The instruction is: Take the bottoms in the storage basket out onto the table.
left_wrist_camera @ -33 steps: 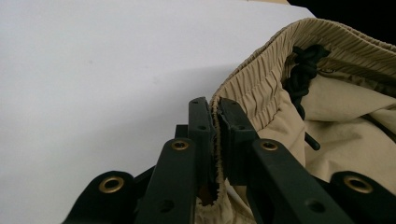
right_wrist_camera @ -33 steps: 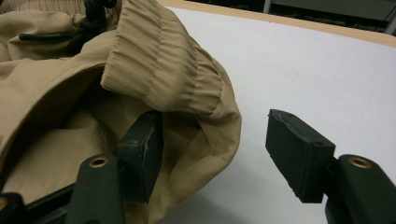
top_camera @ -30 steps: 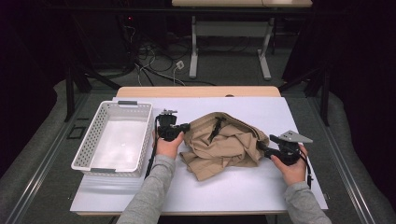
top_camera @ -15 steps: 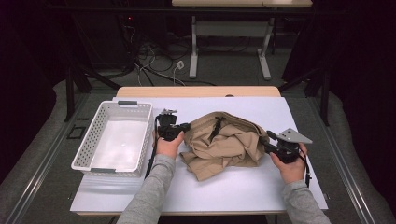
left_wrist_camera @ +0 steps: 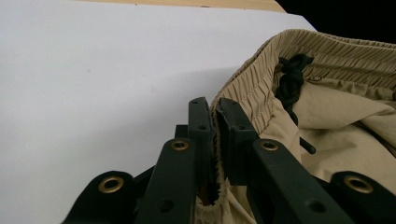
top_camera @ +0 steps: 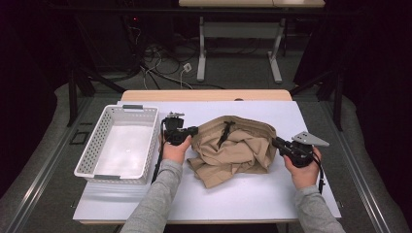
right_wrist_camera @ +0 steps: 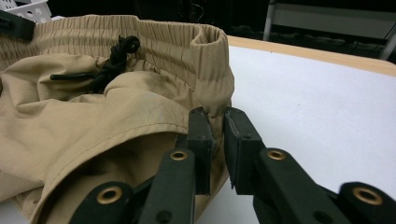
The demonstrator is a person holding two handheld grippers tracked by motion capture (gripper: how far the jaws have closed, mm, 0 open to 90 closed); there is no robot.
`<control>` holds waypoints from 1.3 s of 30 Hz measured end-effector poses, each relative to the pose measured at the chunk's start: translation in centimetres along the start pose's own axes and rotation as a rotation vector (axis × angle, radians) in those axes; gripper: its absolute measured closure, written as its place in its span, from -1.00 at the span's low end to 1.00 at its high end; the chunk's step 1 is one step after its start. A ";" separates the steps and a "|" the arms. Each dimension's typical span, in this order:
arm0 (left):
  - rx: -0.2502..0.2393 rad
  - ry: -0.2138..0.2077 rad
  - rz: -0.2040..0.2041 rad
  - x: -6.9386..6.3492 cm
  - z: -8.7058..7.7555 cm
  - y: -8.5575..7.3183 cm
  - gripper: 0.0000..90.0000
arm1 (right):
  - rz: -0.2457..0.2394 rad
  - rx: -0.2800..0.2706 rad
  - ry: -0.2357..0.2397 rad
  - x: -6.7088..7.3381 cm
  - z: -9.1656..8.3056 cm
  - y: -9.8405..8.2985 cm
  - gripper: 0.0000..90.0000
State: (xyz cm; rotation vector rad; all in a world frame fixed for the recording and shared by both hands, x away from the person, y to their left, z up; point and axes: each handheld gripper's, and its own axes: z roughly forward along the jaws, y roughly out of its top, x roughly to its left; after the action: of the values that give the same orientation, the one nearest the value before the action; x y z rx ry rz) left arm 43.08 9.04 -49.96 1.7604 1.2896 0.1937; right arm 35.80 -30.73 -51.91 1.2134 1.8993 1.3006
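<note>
White matte table carried a crumpled tan pair of shorts near its middle, soft woven cloth with a gathered elastic waistband and a black knotted drawstring. White plastic lattice basket, rectangular, sat just left of it. Left gripper was clamped on the waistband's left edge. Right gripper had just been closing, black jaws pinching the waistband's right corner fold.
</note>
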 end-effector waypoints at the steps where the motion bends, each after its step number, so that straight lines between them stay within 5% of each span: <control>1: -0.003 -0.001 -0.003 0.0 0.0 0.0 0.86 | 0.010 -0.004 0.003 -0.1 0.0 0.0 0.84; 9: -0.009 0.000 -0.006 0.1 0.0 0.0 0.74 | 0.073 0.003 0.019 -0.8 -0.1 -0.3 0.88; 23: -0.045 -0.021 -0.032 0.2 -1.2 -0.9 0.07 | 0.078 0.004 0.019 -1.0 -0.2 -0.5 0.88; 26: -0.047 -0.002 -0.012 0.2 -1.4 -1.4 -0.03 | 0.078 0.008 0.019 -1.1 -0.3 -0.6 0.89; 39: -0.028 0.017 -0.039 1.1 -1.7 -3.8 -0.19 | 0.088 0.014 0.021 -1.1 -0.2 -0.8 0.88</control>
State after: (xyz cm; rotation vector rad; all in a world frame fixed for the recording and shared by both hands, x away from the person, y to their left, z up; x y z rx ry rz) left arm 40.01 11.07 -52.16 1.7114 1.3265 0.2040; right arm 35.87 -31.92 -52.61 1.3087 1.8911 1.3523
